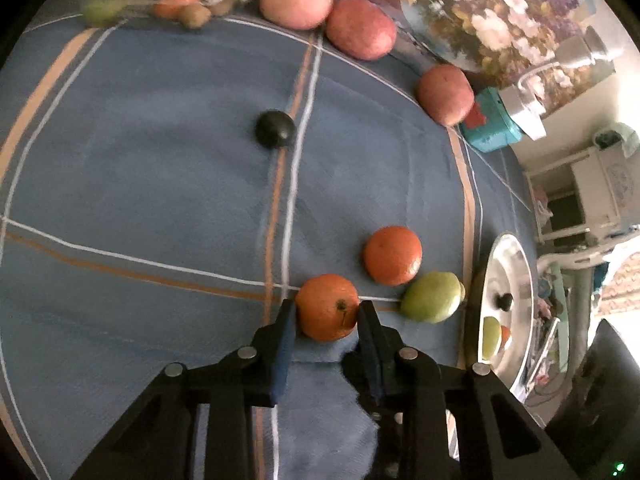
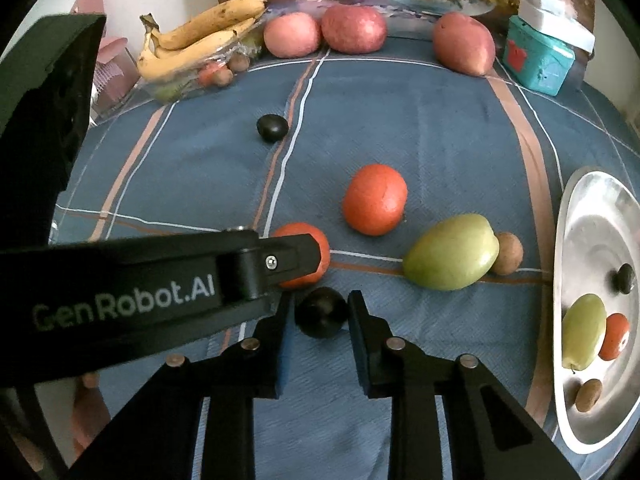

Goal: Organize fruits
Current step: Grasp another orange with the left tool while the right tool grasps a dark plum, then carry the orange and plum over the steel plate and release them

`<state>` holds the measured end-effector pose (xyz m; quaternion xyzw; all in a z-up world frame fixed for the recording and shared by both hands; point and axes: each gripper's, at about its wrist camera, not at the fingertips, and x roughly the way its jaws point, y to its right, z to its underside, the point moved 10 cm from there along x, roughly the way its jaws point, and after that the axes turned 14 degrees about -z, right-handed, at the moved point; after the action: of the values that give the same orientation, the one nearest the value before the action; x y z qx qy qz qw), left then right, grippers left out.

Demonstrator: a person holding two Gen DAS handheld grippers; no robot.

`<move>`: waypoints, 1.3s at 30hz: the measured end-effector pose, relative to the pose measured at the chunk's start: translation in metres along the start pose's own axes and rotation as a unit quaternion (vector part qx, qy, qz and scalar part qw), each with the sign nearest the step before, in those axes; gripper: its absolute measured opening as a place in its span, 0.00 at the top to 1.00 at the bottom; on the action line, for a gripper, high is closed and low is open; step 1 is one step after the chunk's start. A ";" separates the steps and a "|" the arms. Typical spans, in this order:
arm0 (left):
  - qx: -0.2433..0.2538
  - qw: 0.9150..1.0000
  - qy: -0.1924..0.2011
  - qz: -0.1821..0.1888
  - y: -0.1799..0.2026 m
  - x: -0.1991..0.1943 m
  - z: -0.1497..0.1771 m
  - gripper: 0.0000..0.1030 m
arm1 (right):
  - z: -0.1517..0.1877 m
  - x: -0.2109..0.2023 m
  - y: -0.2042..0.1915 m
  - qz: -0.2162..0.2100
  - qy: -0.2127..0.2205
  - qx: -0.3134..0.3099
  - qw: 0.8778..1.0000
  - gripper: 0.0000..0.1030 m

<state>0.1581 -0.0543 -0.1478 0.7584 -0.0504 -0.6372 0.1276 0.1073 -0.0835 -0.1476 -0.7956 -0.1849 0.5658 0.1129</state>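
Note:
My left gripper [image 1: 326, 314] is shut on an orange [image 1: 327, 307] that rests on the blue checked cloth [image 1: 160, 180], one pad against each side. In the right wrist view my right gripper [image 2: 320, 316] is shut on a small dark round fruit [image 2: 320, 312] lying on the cloth, just in front of that same orange [image 2: 320, 246]. The left gripper's black body [image 2: 160, 292] crosses that view from the left. A second orange [image 2: 375, 199], a green fruit [image 2: 451, 251] and a small brown fruit [image 2: 507, 253] lie loose nearby. Another dark fruit [image 2: 272, 127] sits farther back.
A steel plate [image 2: 564, 220] at the right edge holds a green fruit, an orange, a dark fruit and a brown one. Three red fruits [image 2: 354, 28], bananas [image 2: 200, 44] over a clear bag of fruit, a teal box [image 2: 536, 60] and a flowered vase line the back.

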 end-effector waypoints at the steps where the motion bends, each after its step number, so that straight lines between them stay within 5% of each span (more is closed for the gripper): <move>1: -0.004 1.000 0.005 -0.005 -0.005 -0.004 0.001 0.68 | 0.000 -0.002 0.000 -0.002 0.003 0.000 1.000 0.74; 6: -0.038 0.998 0.026 -0.036 -0.029 -0.012 -0.005 0.68 | -0.005 -0.021 0.006 0.009 0.020 0.000 1.000 0.74; 18: -0.050 0.997 0.053 -0.033 -0.021 -0.032 -0.009 0.68 | -0.024 -0.104 0.071 0.023 0.122 0.084 0.989 0.74; 25: -0.013 0.998 0.057 -0.006 0.029 -0.035 -0.004 0.68 | -0.016 -0.142 0.144 0.089 0.159 0.158 0.970 0.74; 39: 0.121 0.988 0.076 0.051 0.152 -0.031 0.033 0.68 | 0.010 -0.168 0.218 0.103 0.193 0.238 0.946 0.74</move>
<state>0.1335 -0.1972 -0.0843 0.8112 -0.1560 -0.5591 0.0704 0.0851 -0.3523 -0.0916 -0.8543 0.0633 0.4378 0.2730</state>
